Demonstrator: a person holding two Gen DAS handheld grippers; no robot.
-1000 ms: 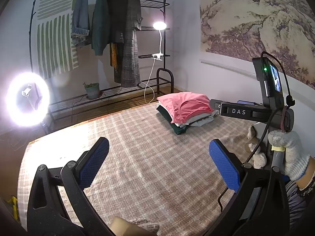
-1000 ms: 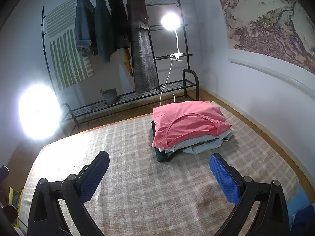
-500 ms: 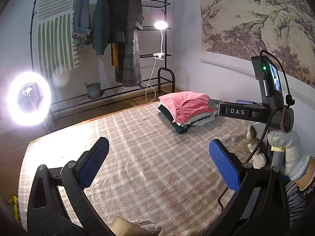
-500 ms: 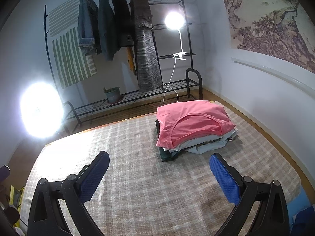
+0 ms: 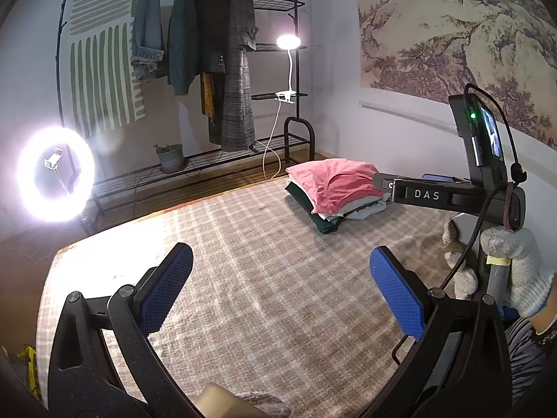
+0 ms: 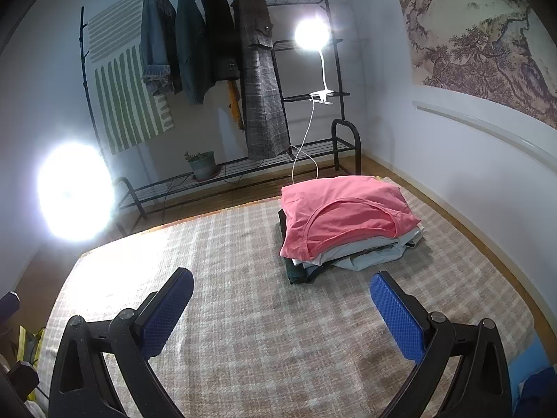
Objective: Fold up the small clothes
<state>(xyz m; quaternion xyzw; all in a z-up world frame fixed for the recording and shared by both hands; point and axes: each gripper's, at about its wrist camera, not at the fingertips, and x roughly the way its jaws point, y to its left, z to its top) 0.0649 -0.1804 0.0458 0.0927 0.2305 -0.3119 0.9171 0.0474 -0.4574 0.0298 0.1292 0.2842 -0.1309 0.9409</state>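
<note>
Containers: a plant pot (image 6: 203, 164) holding a small green plant stands on the lowest shelf of the black clothes rack (image 6: 243, 170) at the far wall; jackets hang from the rack's top rail.

Task item: a stack of folded clothes (image 6: 343, 226), pink shirt (image 5: 336, 183) on top with grey and dark green pieces beneath, lies on the checked mat (image 6: 261, 313) at its far right.

Left gripper (image 5: 282, 291): jaws spread wide, nothing held, above bare mat. Right gripper (image 6: 283, 315): jaws spread wide, nothing held, the stack just beyond its fingertips.

Change from earlier frames: the stack sits larger and nearer in the right wrist view; the right gripper has advanced toward it. The left view has shifted only slightly.

Edges and room: bare mat extends left and near of the stack. Wooden floor borders the mat's far and right edges. A ring light (image 5: 55, 174) stands at the far left.
</note>
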